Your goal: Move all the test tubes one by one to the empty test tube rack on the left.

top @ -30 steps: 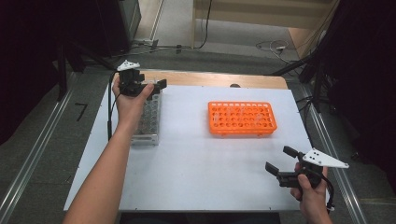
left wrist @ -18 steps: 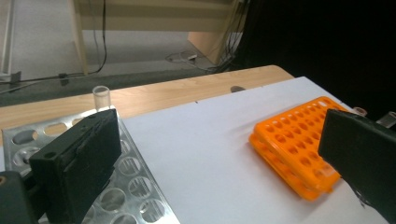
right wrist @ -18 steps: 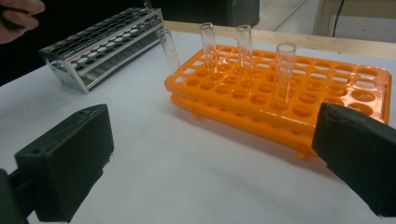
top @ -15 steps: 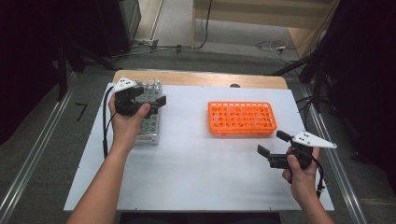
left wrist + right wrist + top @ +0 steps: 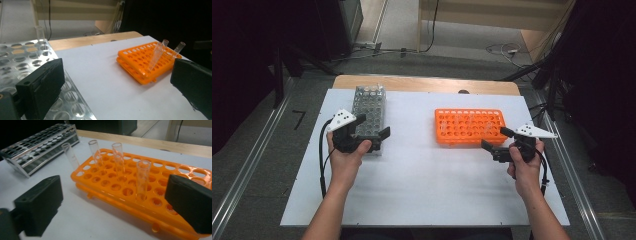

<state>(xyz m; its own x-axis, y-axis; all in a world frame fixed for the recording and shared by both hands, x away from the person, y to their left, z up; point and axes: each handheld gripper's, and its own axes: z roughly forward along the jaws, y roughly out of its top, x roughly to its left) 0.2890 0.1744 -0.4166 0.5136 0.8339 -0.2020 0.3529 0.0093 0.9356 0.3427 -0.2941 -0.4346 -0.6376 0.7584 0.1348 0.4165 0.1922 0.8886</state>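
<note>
Test tubes [image 5: 142, 180], four clear ones, stand tilted in an orange rack [image 5: 469, 126] on the right half of a white table [image 5: 427, 185]. Just beside that rack's near right corner hovers the right gripper [image 5: 497, 144], jaws spread wide and holding nothing. At the table's left, a metal rack [image 5: 368, 111] lies lengthwise, and the left gripper [image 5: 373, 127] hangs over its near end, jaws likewise spread and empty. One tube [image 5: 39, 32] stands at the metal rack's far end.
</note>
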